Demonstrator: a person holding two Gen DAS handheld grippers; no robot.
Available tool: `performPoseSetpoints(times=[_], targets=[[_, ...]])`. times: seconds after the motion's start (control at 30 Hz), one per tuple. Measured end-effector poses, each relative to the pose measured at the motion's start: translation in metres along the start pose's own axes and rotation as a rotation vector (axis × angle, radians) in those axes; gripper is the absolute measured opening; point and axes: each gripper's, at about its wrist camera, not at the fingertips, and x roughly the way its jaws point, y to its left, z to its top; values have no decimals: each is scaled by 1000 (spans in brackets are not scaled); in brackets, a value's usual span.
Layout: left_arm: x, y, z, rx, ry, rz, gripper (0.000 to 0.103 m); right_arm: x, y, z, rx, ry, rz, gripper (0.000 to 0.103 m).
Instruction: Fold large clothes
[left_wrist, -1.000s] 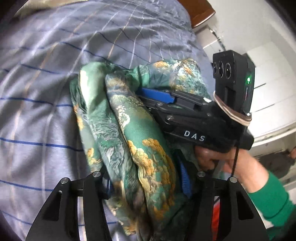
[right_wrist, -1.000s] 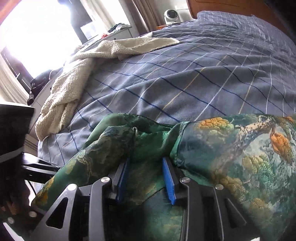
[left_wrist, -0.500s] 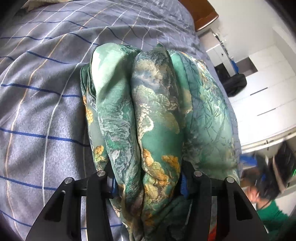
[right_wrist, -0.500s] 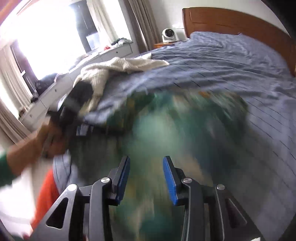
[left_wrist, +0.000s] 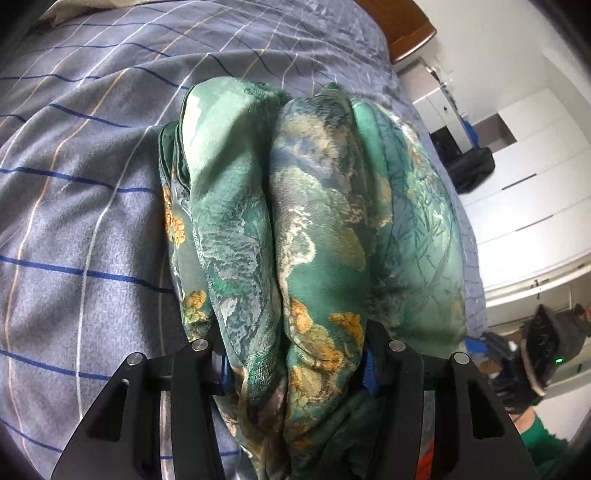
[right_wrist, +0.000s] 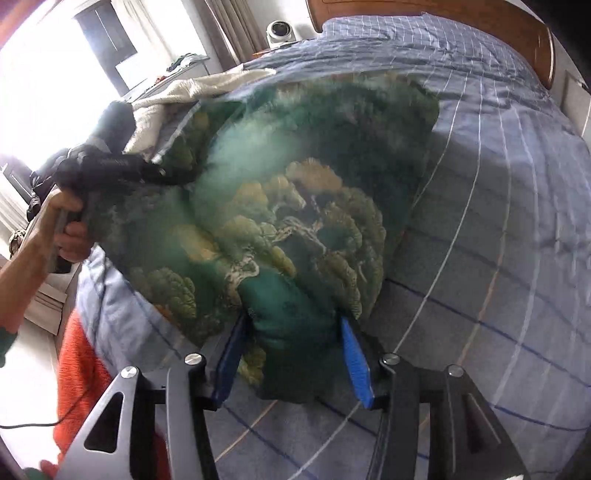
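Observation:
A large green garment with a gold and white tree print hangs bunched in thick folds above the blue checked bed. My left gripper is shut on a thick bundle of it, which fills the space between the fingers. In the right wrist view the garment is spread between both grippers. My right gripper has its blue pads on either side of a fold of cloth and grips it. The left gripper and its hand show at the far left of that view. The right gripper shows small at the lower right of the left wrist view.
The blue checked bedspread covers the bed under the garment. A cream blanket lies at the far side. A wooden headboard stands at the back. White cupboards and a dark bag stand beside the bed. An orange cloth is at lower left.
The two grippers were close together on the bunched garment. The right gripper has swung away to the side, and the garment is now stretched out between the two grippers.

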Motion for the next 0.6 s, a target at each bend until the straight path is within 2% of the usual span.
performPoseSetpoints(times=[0.1, 0.17, 0.3, 0.33, 0.4, 0.43, 0.5, 0.57, 0.6], targets=[[-7, 2, 0, -18, -1, -33, 57, -34, 22, 17, -70, -103, -58, 51], [-10, -2, 1, -5, 0, -28, 59, -37, 48, 40, -145, -160, -2, 51], [-29, -8, 6, -12, -1, -40, 66, 13, 84, 70, -210, -137, 122, 51], [-45, -5, 6, -28, -29, -44, 69, 39, 90, 74, -214, -78, 156, 51], [-75, 8, 4, -40, -110, -7, 84, 58, 94, 69, -223, -63, 118, 51], [-87, 18, 2, -47, -141, -12, 91, 60, 96, 67, -242, -79, 101, 51], [-94, 36, -1, -77, -150, -66, 91, 56, 93, 66, -229, -86, 104, 51], [-84, 52, -5, -104, -130, -148, 91, 55, 91, 65, -208, -90, 116, 51], [-79, 54, -6, -100, -125, -165, 91, 55, 90, 64, -205, -91, 118, 50]])
